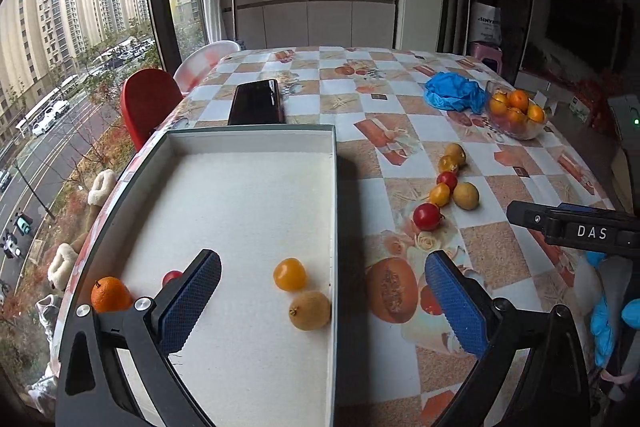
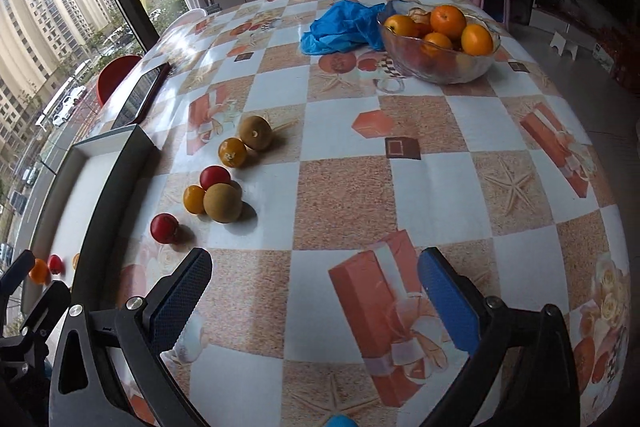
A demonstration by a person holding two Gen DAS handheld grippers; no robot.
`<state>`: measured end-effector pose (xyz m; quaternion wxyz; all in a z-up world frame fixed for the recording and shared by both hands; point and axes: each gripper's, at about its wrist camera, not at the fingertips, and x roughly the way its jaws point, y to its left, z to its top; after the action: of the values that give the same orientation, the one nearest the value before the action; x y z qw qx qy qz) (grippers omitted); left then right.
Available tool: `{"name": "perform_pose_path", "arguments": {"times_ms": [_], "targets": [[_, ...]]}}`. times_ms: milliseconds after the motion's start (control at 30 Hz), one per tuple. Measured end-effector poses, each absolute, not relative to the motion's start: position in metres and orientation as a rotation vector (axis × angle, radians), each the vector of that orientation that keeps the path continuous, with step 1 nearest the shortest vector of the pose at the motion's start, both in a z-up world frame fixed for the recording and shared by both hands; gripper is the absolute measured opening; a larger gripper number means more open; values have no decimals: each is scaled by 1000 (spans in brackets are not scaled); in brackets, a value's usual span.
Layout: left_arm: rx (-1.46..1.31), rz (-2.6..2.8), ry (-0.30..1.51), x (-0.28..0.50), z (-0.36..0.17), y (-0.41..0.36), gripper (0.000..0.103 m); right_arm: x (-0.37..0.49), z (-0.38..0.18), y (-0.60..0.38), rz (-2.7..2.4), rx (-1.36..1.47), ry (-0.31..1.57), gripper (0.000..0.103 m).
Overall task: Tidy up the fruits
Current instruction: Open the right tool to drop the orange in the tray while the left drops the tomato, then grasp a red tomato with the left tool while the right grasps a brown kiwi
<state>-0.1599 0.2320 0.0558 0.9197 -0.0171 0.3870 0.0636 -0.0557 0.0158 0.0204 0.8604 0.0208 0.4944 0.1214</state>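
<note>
A: Left gripper [image 1: 322, 283] hangs over the tray [image 1: 334, 187], jaws spread wide, nothing between the blue pads.

B: And the right gripper [image 2: 314, 281]?

A: Just as wide, empty too, above bare tablecloth [image 2: 400, 131].

B: What's in the tray?

A: 4 fruits near the front: an orange [image 1: 110, 294] in the left corner, a red tomato [image 1: 171, 277] partly behind the left finger, a yellow tomato [image 1: 289, 274], and a brown fruit [image 1: 310, 310] against the right wall.

B: Outside it?

A: 6 loose fruits in a ragged line right of the tray: 2 red tomatoes, 2 yellow ones, 2 brown fruits. The nearest red one [image 2: 164, 227] sits just beside the tray wall.

B: Farther back?

A: A glass bowl [image 2: 440, 67] of oranges, touching a crumpled blue bag [image 2: 340, 27]. A dark phone [image 1: 258, 102] lies behind the tray.
</note>
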Motion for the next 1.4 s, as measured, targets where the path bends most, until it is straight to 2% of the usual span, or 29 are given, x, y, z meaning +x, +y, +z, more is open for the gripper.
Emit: {"name": "perform_pose_path", "arguments": {"times_ms": [333,767,800,833,867,1100,1200,1233,1267,1300,1333,1400], "targets": [[26,33,877,-129,44,181,102,-68,5,3,246,-120,1014,103],[72,4,951,-78,21,159,102,-77,4,-9,290,-144,955,103],[72,10,954,-76,19,160,98,-77,4,-9,290,-145,954,103],[73,12,965,-74,17,161,85,-76,4,-9,290,-145,954,103],[71,12,987,-71,13,162,78,-76,4,-8,290,-145,954,103],[18,17,1001,-67,6,169,77,-77,3,-8,290,-149,953,103],[24,4,989,-65,8,165,62,-78,3,-8,290,-150,954,103],[21,-8,986,-65,8,163,52,-78,3,-8,290,-151,954,103],[17,-16,982,-65,9,163,37,-77,3,-8,290,-151,955,103],[16,-15,980,-65,9,162,31,-77,3,-7,289,-152,958,103],[9,-16,981,-66,9,163,27,-77,3,-7,285,-149,961,103],[-10,-7,976,-69,9,167,27,-75,4,-5,276,-146,971,103]]}}
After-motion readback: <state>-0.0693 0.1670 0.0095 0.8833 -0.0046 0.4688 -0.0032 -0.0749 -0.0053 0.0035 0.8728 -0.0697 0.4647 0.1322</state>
